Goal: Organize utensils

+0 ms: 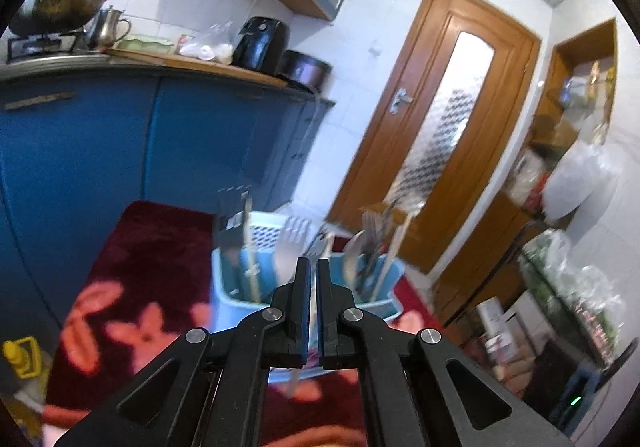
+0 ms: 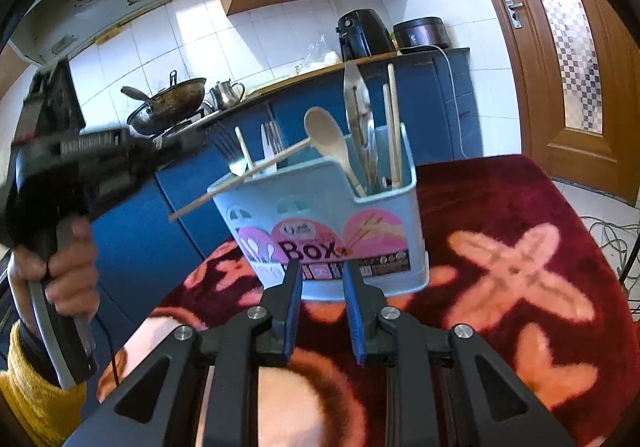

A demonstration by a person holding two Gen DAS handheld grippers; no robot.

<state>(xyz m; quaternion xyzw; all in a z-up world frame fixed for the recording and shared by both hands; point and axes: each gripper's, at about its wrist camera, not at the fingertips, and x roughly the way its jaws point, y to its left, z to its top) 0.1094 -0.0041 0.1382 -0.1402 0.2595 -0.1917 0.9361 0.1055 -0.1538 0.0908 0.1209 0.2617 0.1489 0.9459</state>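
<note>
While left gripper (image 1: 313, 267) pinches chopstick (image 2: 240, 177), box (image 2: 320, 223) beyond

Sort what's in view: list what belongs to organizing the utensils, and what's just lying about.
Job:
- blue utensil box
- wooden spoon across its rim
- forks
- chopsticks
- metal spatula
- left tongs, shut
- right tongs, apart, gripping nothing

Lying about:
- wok
- kettle
- air fryer
- rice cooker
- floral cloth
</note>
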